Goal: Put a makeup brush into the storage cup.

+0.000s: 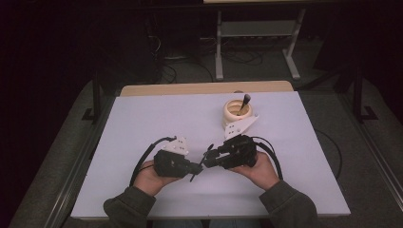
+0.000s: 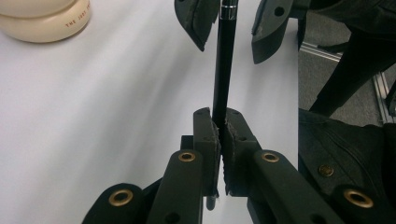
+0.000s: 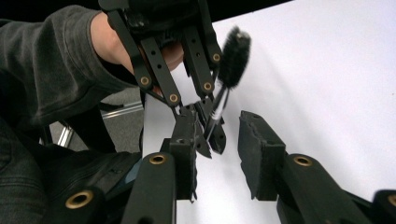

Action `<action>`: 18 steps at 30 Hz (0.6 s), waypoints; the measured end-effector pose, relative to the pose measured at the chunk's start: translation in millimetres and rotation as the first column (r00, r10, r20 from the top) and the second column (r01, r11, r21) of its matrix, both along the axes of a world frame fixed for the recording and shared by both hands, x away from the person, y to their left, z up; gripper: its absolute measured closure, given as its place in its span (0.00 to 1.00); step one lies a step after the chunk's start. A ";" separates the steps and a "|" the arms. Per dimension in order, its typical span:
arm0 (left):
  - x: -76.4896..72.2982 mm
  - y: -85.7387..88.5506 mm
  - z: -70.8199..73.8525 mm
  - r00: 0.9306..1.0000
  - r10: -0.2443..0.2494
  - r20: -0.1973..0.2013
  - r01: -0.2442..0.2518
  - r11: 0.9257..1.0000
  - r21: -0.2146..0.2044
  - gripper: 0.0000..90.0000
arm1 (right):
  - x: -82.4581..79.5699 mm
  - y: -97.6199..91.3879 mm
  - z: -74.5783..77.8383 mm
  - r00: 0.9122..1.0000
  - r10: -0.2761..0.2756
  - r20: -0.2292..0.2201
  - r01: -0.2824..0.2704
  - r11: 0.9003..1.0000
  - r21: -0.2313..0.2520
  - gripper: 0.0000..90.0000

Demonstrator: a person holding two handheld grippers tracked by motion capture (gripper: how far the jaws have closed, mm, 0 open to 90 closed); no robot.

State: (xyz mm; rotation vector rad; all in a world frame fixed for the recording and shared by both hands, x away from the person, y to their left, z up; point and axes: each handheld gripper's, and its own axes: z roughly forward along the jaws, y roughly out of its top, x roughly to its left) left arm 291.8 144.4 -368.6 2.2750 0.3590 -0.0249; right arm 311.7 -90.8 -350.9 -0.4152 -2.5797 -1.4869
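Between the clamped jaws of the left hand-held gripper (image 2: 219, 140), a black brush (image 2: 224, 70) is pinned for handover; the right hand-held gripper (image 3: 219, 154) stands open around its handle end.

Slim black brush (image 2: 224, 70), glossy handle with a silver ferrule, dark fluffy bristle head (image 3: 235, 56). Clamped mid-handle between left gripper (image 2: 219, 140) pads, off the table. Handle runs toward 12 o'clock in left gripper view; bristle tip probably points to 1 o'clock in right gripper view.

High view overhead facing forward-down, 2 tongs cameras close, facing each other, sharing white table (image 1: 142, 123).
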 end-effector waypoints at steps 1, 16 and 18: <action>0.4 -0.3 0.1 1.000 0.001 -0.001 -0.001 1.000 -0.003 0.94 | -0.3 0.2 0.4 1.000 -0.002 0.000 0.002 1.000 0.003 0.76; 0.0 -6.6 -0.9 1.000 -0.011 0.003 0.011 1.000 0.010 0.94 | 0.2 0.4 2.2 1.000 0.009 -0.005 -0.009 1.000 0.018 0.93; 0.2 -6.4 -1.3 1.000 -0.013 0.000 0.013 1.000 0.019 0.92 | -0.6 0.9 2.2 1.000 0.017 -0.001 -0.017 1.000 0.009 0.94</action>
